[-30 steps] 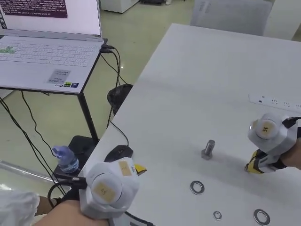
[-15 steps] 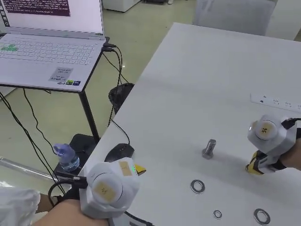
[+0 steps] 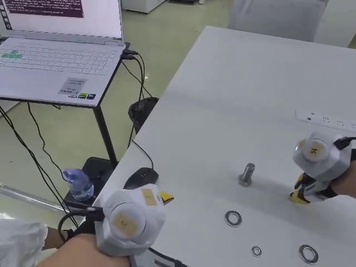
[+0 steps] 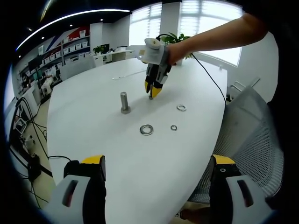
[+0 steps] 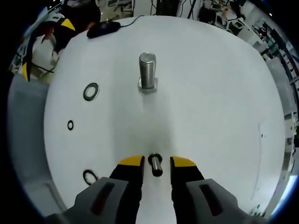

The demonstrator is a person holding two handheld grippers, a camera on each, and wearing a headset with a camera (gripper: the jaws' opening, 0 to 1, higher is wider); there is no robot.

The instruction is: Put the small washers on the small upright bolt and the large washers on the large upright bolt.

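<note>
- While the right claw (image 5: 156, 160) stands over the small bolt (image 5: 155, 167), its jaws sit slightly apart on either side of the shank, with slim gaps showing. My guess is that it is guarding the bolt against toppling on the desk (image 5: 210, 93).
- The left claw (image 4: 156, 184) hovers spread wide and empty at the desk's near edge, probably waiting.
- The large bolt (image 5: 147, 70) stands head-down with its thread up, bare steel and no washers on it.
- A large washer (image 5: 90, 91), a small washer (image 5: 70, 125) and a second large washer (image 5: 89, 176) lie flat to one side of the two bolts.
</note>
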